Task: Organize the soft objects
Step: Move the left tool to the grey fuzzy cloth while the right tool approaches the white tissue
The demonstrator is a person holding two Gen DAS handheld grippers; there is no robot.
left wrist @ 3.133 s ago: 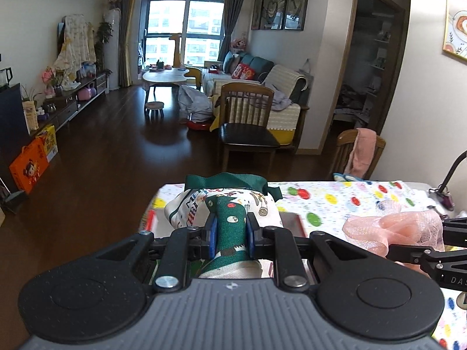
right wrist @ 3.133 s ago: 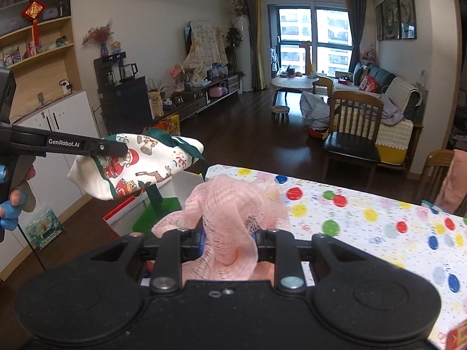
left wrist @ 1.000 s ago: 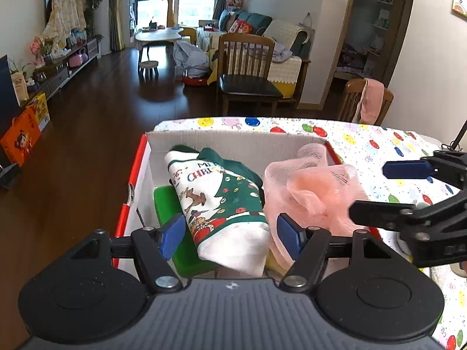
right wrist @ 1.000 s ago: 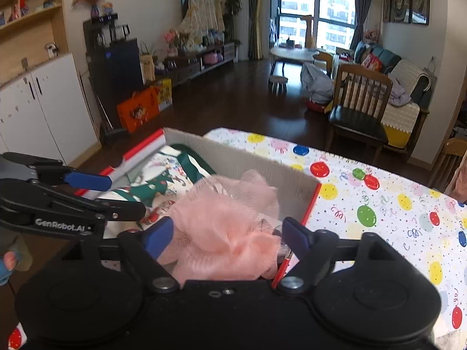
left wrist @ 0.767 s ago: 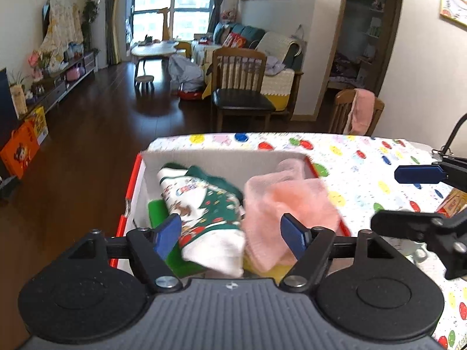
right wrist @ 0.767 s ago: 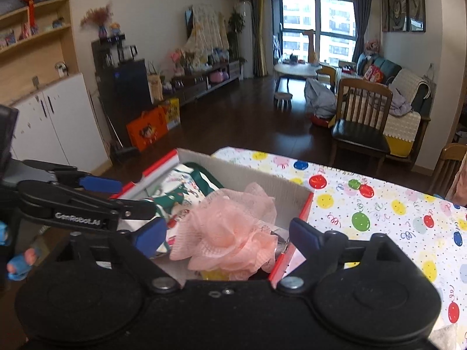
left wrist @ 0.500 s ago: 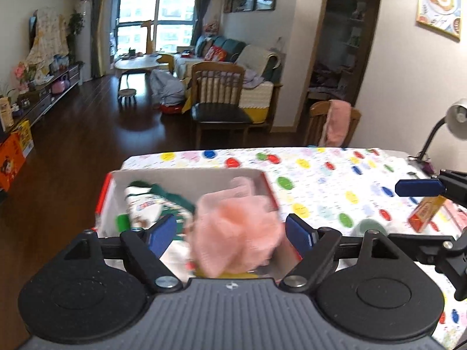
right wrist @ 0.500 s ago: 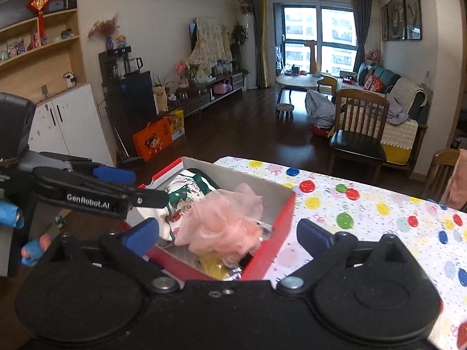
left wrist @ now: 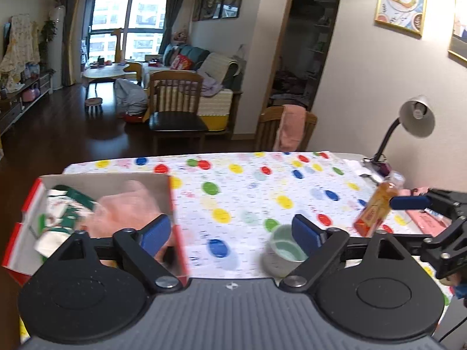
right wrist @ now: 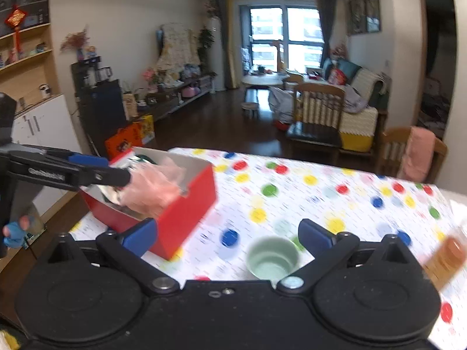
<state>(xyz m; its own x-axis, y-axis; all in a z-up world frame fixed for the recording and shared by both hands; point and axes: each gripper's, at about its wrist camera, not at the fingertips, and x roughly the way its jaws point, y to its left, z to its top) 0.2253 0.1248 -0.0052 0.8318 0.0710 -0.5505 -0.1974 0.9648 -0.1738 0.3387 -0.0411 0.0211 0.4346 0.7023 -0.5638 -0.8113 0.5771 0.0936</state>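
While both grippers' fingers hang released, the pink mesh puff (left wrist: 128,207) and Christmas stocking (left wrist: 62,213) lie in the red box (right wrist: 186,215).

Left gripper (left wrist: 232,233) and right gripper (right wrist: 227,234) both hover spread wide, holding nothing.

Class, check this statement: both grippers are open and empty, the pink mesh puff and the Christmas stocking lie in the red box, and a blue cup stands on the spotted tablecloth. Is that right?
One detail is wrong: the cup is pale green, not blue, as the right wrist view shows. The rest holds: left gripper and right gripper are open and empty, and the pink mesh puff and Christmas stocking lie in the red box on the spotted tablecloth.
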